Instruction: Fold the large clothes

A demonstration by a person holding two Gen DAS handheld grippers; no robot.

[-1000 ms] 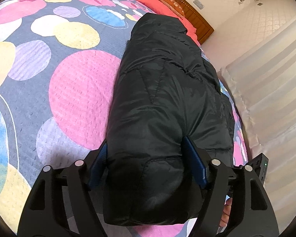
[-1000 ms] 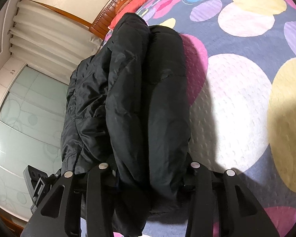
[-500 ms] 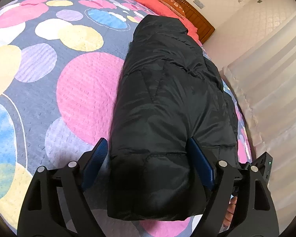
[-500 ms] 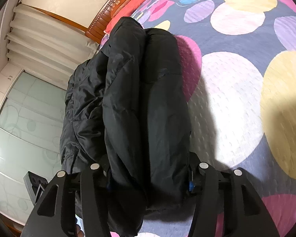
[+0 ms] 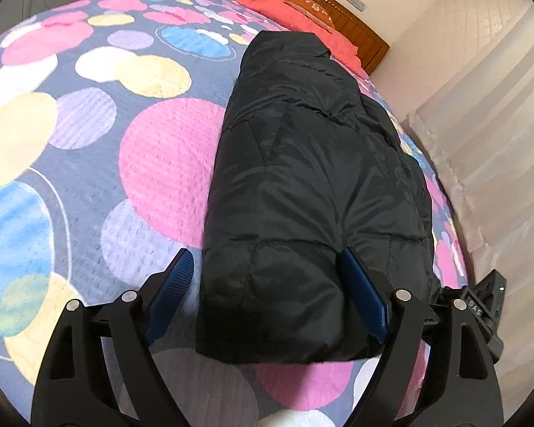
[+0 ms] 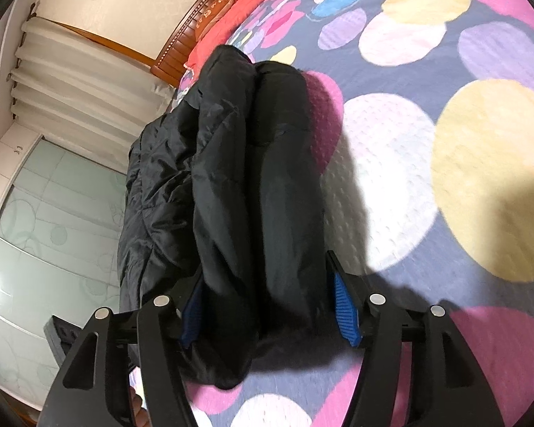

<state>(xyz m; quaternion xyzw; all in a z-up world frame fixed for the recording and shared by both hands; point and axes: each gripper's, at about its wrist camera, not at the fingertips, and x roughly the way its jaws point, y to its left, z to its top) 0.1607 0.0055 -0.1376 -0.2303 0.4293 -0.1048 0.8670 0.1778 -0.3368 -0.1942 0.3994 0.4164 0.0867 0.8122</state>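
Black padded coat (image 5: 313, 192): folded lengthwise, lying on the spotted bedspread (image 5: 89, 163) near the bed's curtain-side edge. Left gripper (image 5: 267, 284): jaws wide, left pad clear of the coat. Right gripper (image 6: 267, 306): jaws just opening, coat end between them, right pad apart
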